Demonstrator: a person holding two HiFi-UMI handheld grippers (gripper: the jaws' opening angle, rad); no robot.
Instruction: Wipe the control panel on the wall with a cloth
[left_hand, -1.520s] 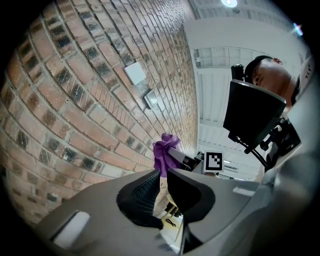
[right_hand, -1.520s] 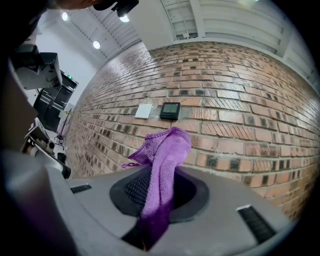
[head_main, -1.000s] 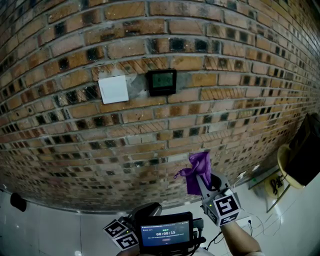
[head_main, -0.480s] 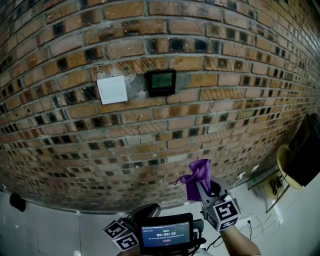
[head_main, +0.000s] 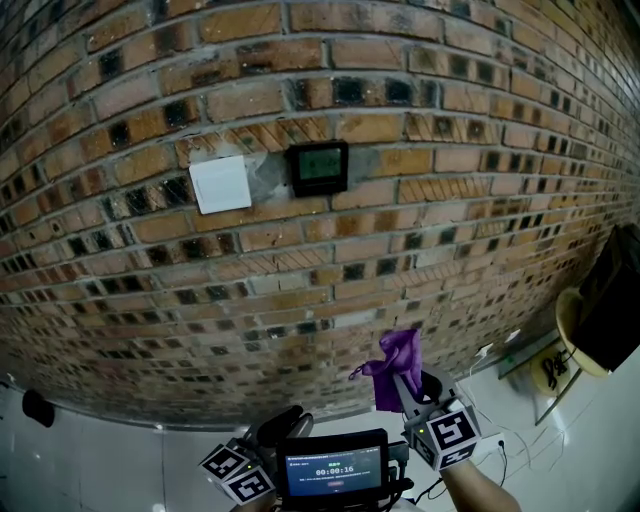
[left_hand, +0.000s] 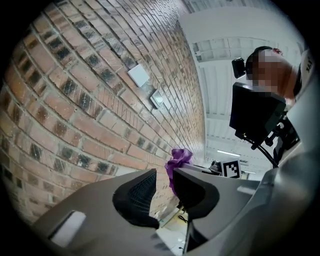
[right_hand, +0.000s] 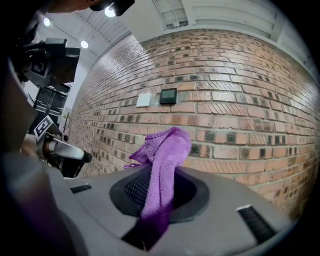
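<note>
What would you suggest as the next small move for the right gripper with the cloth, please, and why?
Probably raise the right gripper up and leftward toward the dark control panel. Its jaws are shut on the purple cloth, which sits well below the panel and looks clear of the brick wall, so the cloth is not yet touching the panel.

**Surface finishes at the wall.**
Purple cloth (right_hand: 162, 165), soft matt knit, is pinched between the right gripper's (right_hand: 159, 192) smooth grey plastic jaws with ribbed black pads (right_hand: 136, 188). Ahead of them are a rough matt brick wall (head_main: 430, 250) and a smooth dark control panel (head_main: 319, 167).
</note>
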